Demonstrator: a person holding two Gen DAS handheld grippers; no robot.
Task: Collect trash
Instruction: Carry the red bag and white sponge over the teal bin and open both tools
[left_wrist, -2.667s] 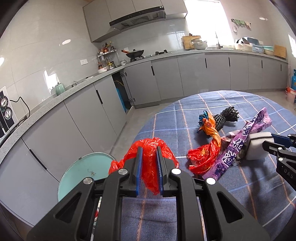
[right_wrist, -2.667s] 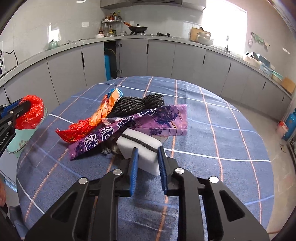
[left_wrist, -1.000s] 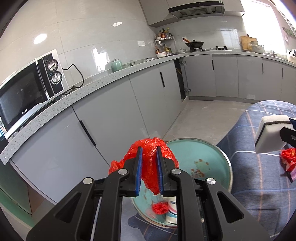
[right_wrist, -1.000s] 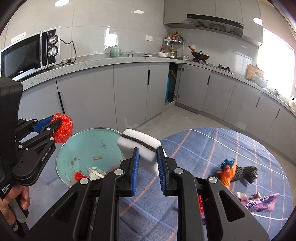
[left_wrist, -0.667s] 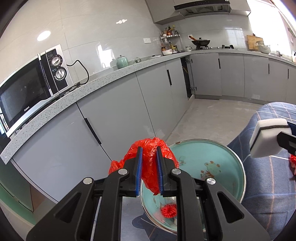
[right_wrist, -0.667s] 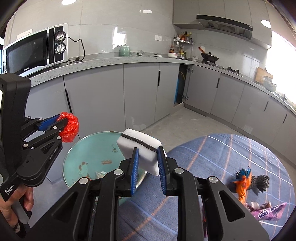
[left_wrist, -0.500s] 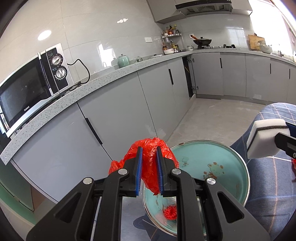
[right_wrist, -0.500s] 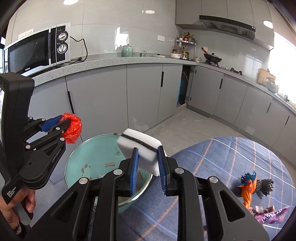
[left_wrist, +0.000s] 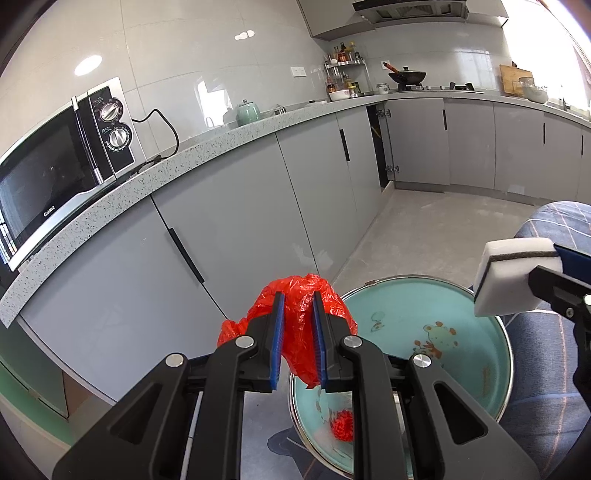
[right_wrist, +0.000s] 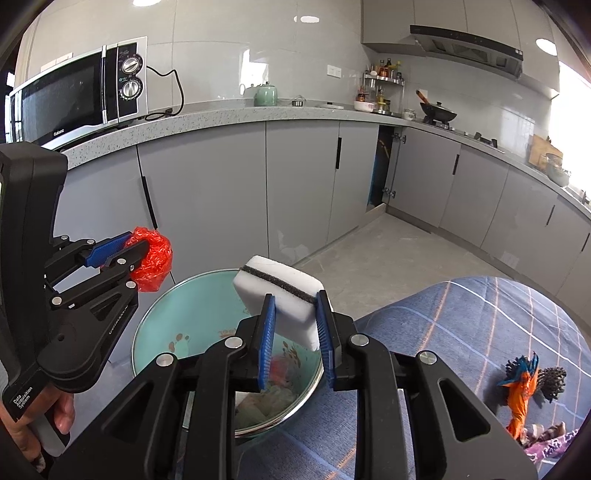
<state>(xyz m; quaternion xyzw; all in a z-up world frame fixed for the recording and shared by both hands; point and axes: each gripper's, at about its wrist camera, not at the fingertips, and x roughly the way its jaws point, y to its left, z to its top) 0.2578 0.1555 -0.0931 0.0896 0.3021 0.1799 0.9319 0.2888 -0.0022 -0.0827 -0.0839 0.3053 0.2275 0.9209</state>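
Observation:
My left gripper (left_wrist: 298, 306) is shut on a crumpled red plastic bag (left_wrist: 295, 336) and holds it above the near-left rim of a teal basin (left_wrist: 424, 306) that holds some trash. In the right wrist view the bag (right_wrist: 153, 258) hangs left of the basin (right_wrist: 184, 314). My right gripper (right_wrist: 293, 310) is shut on a white sponge with a black stripe (right_wrist: 280, 291), held over the basin's right side; the sponge also shows in the left wrist view (left_wrist: 513, 277). Wrappers and a dark scrubber (right_wrist: 532, 384) lie on the blue plaid tablecloth (right_wrist: 461, 332).
Grey kitchen cabinets (left_wrist: 240, 221) and a speckled counter with a microwave (left_wrist: 55, 162) stand behind the basin. Grey floor (left_wrist: 424, 229) lies between the cabinets and the table. A red scrap (left_wrist: 341, 424) lies in the basin's bottom.
Both grippers have swung from the table towards the basin and come lower and closer over it. Each still holds its item.

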